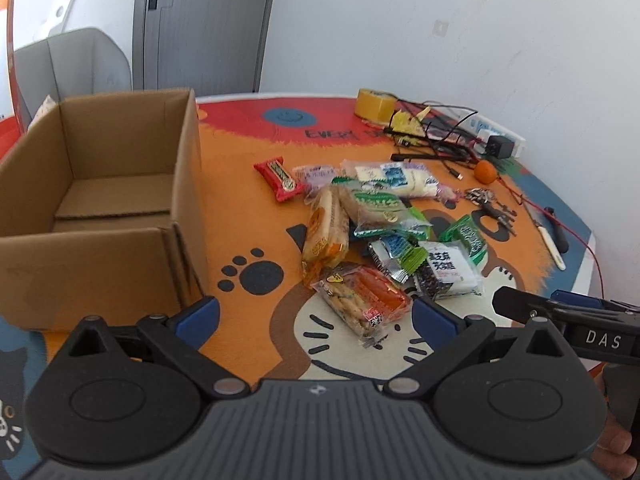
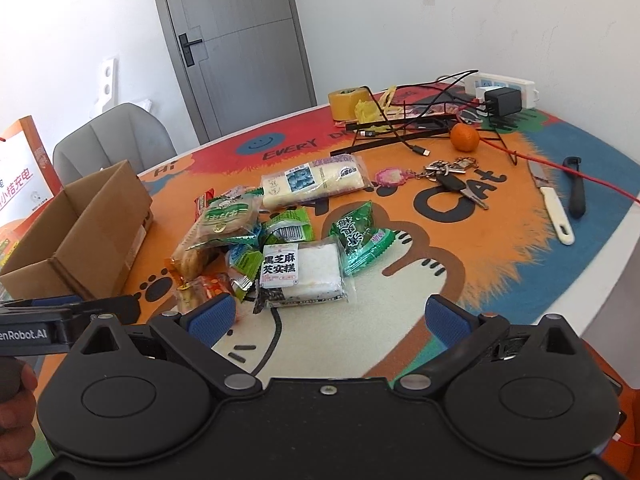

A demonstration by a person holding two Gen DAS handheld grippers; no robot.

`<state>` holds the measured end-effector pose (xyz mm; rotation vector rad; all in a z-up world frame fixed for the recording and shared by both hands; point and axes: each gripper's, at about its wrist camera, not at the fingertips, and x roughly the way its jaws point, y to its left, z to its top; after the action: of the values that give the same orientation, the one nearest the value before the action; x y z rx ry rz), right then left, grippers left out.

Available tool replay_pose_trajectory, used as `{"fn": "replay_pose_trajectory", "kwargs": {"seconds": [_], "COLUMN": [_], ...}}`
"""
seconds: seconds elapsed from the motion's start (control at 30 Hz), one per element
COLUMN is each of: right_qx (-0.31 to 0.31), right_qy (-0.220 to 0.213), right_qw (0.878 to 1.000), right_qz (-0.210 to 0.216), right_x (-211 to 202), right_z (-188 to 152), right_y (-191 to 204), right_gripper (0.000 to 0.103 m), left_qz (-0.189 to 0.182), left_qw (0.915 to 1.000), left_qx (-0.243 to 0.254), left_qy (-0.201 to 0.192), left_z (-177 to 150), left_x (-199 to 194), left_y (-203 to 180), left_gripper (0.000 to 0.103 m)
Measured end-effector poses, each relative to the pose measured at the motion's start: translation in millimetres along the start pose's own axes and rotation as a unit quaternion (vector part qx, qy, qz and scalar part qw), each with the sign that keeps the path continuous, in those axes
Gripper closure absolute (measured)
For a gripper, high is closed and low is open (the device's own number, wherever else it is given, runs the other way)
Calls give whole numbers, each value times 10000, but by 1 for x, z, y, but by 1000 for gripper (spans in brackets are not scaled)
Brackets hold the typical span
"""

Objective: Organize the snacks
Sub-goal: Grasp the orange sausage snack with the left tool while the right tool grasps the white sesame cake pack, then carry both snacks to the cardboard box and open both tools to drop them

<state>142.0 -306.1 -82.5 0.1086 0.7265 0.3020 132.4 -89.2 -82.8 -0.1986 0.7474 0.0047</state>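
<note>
A round desk (image 2: 500,264) under a cartoon cat cloth carries a cardboard box (image 1: 100,200); snack packets (image 1: 360,232) lie heaped right of the box, cables (image 2: 420,120) beyond.

A: Far edge of table: yellow tape roll (image 2: 347,103), power strip (image 2: 505,86) with black charger (image 2: 502,101), tangled cables.

B: Nearer: orange (image 2: 464,137), key bunch (image 2: 452,178) (pink tag attached), white-handled knife (image 2: 551,204); black tool (image 2: 575,187) beside it, possibly a peeler.

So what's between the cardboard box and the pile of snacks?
Just bare cat-print mat with black paw prints, between the cardboard box and the snack pile, seen in the left wrist view.
</note>
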Motion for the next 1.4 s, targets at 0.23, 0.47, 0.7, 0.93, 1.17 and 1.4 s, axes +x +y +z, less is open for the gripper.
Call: {"fn": "replay_pose_trajectory", "kwargs": {"seconds": [0.23,0.47,0.7,0.93,1.17,1.4], "right_qx": [112,45,-50,-124,-383,-178], "right_qy": [87,142,107,71,-92,-181], "right_qw": [9998,9997,9998,9999,9991,9996], "right_qz": [128,210,170,34,-182,147], "right_x": [21,37,52,68,69,54], "right_z": [0,5,7,3,-5,-7], "right_y": [-3,-1,9,20,29,26], "right_gripper": [0,0,0,1,33,46], "left_qz": [151,96,112,208,121,48], "left_qw": [9999,9998,9997,9997,9998,10000], "left_qx": [-19,-100,-117,94,102,14], "left_qy": [40,155,156,91,94,-24], "left_z": [1,2,2,0,-2,-3], "left_x": [21,38,49,49,47,33], "left_y": [-3,-1,-2,-4,-2,0], "left_gripper": [4,23,46,66,85,85]}}
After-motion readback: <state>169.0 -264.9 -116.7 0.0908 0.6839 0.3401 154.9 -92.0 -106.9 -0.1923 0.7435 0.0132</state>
